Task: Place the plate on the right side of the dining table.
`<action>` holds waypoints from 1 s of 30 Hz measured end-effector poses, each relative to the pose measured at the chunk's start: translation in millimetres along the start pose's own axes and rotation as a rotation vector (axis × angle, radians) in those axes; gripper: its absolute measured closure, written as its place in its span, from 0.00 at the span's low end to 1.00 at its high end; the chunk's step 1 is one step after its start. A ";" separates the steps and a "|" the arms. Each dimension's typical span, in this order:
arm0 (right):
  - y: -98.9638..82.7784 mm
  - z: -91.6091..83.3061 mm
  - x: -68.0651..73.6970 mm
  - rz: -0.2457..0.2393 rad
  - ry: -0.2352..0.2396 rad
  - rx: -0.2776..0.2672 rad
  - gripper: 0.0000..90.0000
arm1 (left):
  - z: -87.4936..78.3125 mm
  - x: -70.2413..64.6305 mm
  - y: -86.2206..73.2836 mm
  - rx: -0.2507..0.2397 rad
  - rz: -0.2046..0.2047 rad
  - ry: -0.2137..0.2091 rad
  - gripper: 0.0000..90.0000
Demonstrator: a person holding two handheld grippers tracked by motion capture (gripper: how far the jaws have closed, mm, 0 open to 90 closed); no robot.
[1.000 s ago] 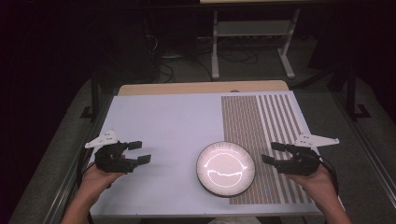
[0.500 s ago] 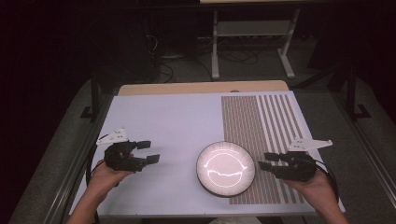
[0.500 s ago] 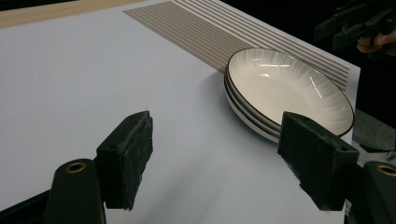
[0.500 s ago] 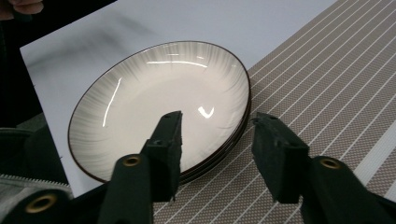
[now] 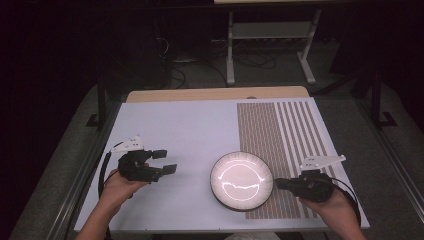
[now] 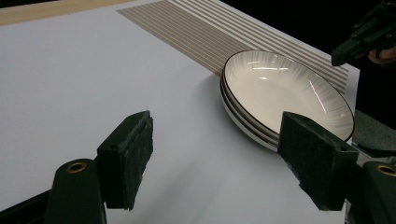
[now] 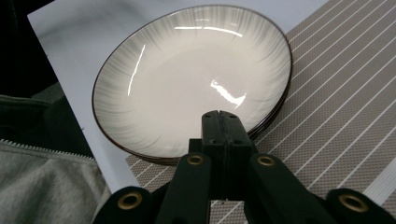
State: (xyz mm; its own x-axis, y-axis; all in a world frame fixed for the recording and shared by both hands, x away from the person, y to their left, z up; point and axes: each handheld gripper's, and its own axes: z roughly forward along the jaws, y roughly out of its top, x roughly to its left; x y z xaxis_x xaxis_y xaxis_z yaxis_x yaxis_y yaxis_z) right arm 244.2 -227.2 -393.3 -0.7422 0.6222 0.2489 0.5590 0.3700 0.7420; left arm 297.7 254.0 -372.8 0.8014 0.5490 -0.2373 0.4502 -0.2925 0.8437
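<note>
plates (image 5: 242, 180), a stack of glazed ceramic ones judging by the rims in the left gripper view (image 6: 261, 126), sit near the front edge of the table (image 5: 190, 130), half on the white surface and half on the striped mat (image 5: 280, 135). right gripper (image 5: 281, 184) sits just beside the stack's right rim; in the right gripper view its jaws have just been closing and now meet pad to pad with nothing between them, tips (image 7: 222, 122) at the near rim of the top plate (image 7: 196, 74). left gripper (image 5: 165, 161) hovers well to the left of the stack, jaws spread wide and empty, pads (image 6: 128, 158) facing the plates. glazed ceramic like this looks stiff, smooth and slippery, breakable if knocked, and a stack probably weighs a fair bit. best hold seems to be the raised rim, pinched top and underside; the shiny bowl offers no purchase. lifting one plate risks dragging the one beneath
</note>
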 end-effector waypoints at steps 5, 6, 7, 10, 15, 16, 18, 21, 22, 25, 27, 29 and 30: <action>-2.8 4.8 6.4 0.001 0.003 0.048 0.99 | 2.8 -1.3 1.4 0.000 -0.007 -0.007 0.29; -3.3 5.7 7.2 0.002 0.004 0.052 0.99 | 3.4 -1.5 1.7 0.000 -0.008 -0.008 0.29; -3.9 6.7 7.8 0.004 0.005 0.057 0.99 | 3.9 -1.7 2.0 0.002 -0.008 -0.010 0.29; -4.7 9.5 9.6 0.011 0.009 0.074 0.99 | 5.7 -2.6 2.5 0.004 -0.012 -0.020 0.29; -5.6 15.7 10.7 0.011 0.010 0.098 0.99 | 6.9 -2.3 3.0 0.008 -0.024 -0.019 0.29; -5.6 16.8 11.0 0.012 0.009 0.102 0.99 | 6.9 -2.4 3.1 0.008 -0.023 -0.019 0.29; -5.2 18.4 11.0 0.010 0.009 0.102 0.99 | 7.0 -2.9 3.0 0.008 -0.022 -0.017 0.29; -5.2 18.5 11.0 0.015 0.007 0.102 1.00 | 7.4 -3.4 3.2 0.013 -0.011 -0.011 0.29; -5.1 18.7 11.1 0.019 0.004 0.105 1.00 | 7.8 -3.9 3.3 0.010 -0.017 -0.013 0.29; -4.6 19.3 11.7 0.019 -0.005 0.109 1.00 | 8.8 -4.6 3.7 0.013 -0.020 -0.015 0.29; -3.8 20.0 12.8 0.018 -0.012 0.114 1.00 | 9.5 -4.8 4.1 0.016 -0.026 -0.014 0.29; -3.0 20.9 13.8 0.018 -0.018 0.116 1.00 | 10.2 -5.4 4.7 0.015 -0.028 -0.016 0.29; -2.8 21.2 13.9 0.020 -0.020 0.117 1.00 | 10.5 -6.1 5.0 0.014 -0.028 -0.013 0.29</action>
State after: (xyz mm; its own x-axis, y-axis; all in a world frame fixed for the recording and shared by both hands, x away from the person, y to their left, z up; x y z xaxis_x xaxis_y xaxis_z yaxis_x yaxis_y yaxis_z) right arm 240.1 -205.1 -405.1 -0.7238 0.6432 0.2498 0.6136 0.4344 0.6593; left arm 299.1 241.0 -372.2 0.7932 0.5473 -0.2669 0.4780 -0.2881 0.8298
